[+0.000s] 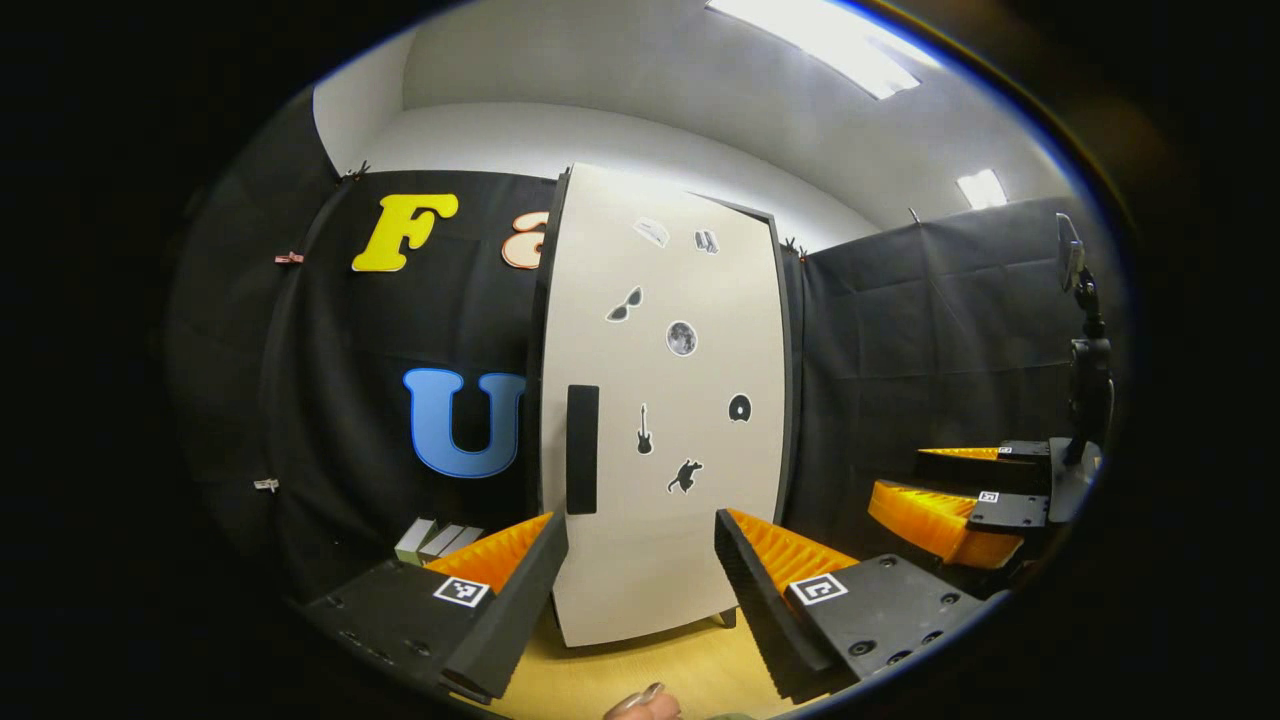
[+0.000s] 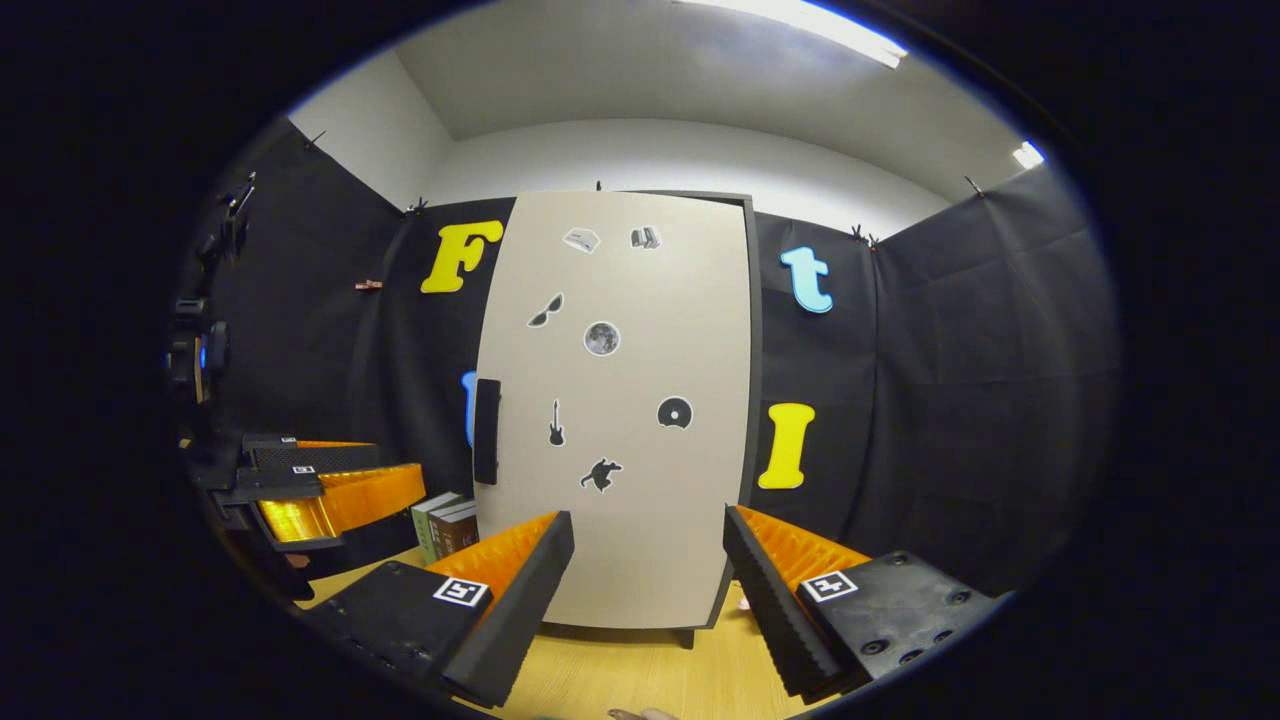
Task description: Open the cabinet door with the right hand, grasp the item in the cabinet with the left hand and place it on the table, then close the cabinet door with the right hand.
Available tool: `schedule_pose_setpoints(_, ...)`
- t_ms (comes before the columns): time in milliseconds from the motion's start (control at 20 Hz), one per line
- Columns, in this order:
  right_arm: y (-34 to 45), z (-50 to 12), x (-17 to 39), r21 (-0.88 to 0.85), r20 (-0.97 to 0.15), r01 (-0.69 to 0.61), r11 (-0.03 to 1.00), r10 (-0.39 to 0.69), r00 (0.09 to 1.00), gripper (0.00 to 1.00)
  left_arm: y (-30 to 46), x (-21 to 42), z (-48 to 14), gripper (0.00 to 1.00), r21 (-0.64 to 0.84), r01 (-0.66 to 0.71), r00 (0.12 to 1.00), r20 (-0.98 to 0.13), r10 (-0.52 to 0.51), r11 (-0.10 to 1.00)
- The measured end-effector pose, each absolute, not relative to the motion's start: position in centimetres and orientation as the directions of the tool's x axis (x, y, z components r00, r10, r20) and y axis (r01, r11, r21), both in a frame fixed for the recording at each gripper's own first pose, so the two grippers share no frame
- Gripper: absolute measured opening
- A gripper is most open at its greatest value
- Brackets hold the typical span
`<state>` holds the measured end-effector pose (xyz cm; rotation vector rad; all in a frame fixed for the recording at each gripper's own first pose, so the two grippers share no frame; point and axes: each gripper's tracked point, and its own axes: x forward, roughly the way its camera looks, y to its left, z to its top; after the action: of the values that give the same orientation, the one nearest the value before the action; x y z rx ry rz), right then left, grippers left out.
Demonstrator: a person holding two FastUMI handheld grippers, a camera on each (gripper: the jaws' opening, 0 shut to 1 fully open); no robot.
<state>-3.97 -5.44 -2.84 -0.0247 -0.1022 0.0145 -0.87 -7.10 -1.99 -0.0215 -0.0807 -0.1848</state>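
Note:
A tall beige cabinet (image 1: 660, 400) (image 2: 620, 400) stands on the wooden table with its door shut, and stickers dot the door. A black vertical handle (image 1: 582, 449) (image 2: 487, 431) sits at the door's left edge. My left gripper (image 1: 640, 590) is open and points at the door's lower part, a short way off. My right gripper (image 2: 648, 590) is open too and faces the door's lower middle. The right gripper (image 1: 960, 500) also shows off to the right in the left gripper view. The left gripper (image 2: 320, 495) appears at the left of the right gripper view. What the cabinet contains is hidden.
Several books (image 2: 447, 527) (image 1: 435, 541) stand on the table left of the cabinet. The wooden tabletop (image 1: 640, 670) (image 2: 640, 670) runs in front of it. A camera stand (image 1: 1085, 370) rises at the right. A fingertip (image 1: 645, 703) shows at the bottom edge.

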Motion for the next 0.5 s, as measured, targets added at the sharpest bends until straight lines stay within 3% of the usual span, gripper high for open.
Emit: schedule_pose_setpoints(500, -5.62, -2.25, -3.97, -0.017, 0.09, -0.012, 1.0, 0.014, 0.996, 0.97, -7.52, -0.22, -1.63, 0.93, -0.017, 0.198, 0.977, 0.088, -0.195, 0.98)
